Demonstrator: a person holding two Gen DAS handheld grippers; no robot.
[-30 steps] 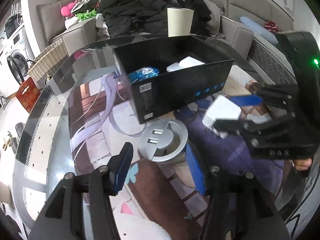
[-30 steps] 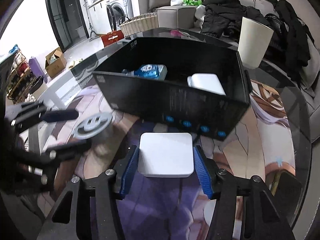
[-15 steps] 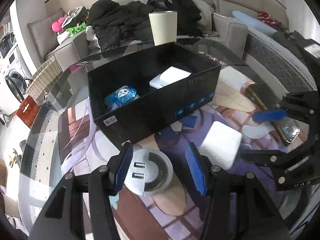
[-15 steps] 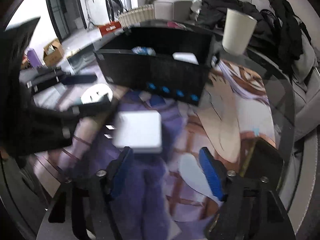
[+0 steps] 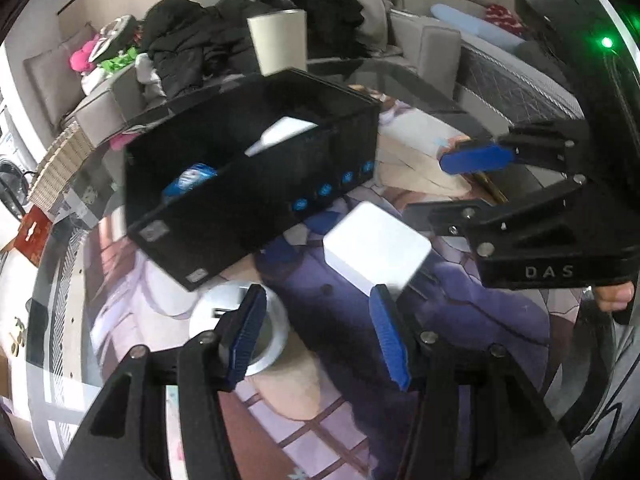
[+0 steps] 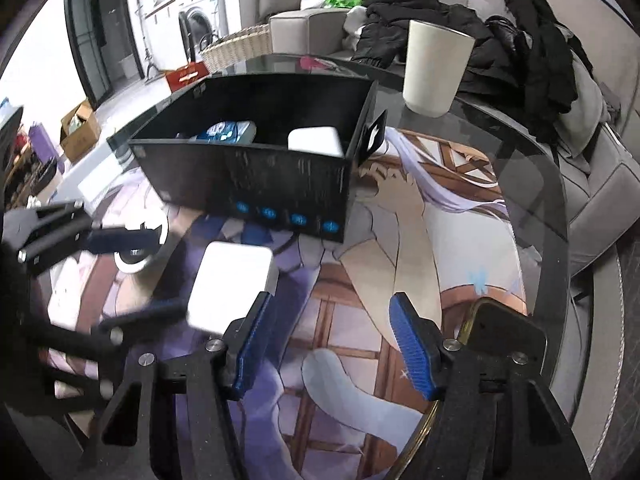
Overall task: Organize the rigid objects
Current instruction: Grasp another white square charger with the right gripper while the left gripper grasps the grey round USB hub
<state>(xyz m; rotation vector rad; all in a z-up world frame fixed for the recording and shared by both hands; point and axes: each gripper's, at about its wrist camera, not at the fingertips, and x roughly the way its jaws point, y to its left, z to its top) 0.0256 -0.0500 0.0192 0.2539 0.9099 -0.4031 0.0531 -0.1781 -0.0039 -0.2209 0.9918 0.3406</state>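
Right wrist view: flat white square box [image 6: 234, 280] lies on my glass table [image 6: 532, 184] before the black open crate [image 6: 256, 176], free room rightward; my right gripper [image 6: 328, 344], empty, closing; my left gripper [image 5: 316, 336] half-spread, empty, beside a grey round hub [image 5: 264, 324]
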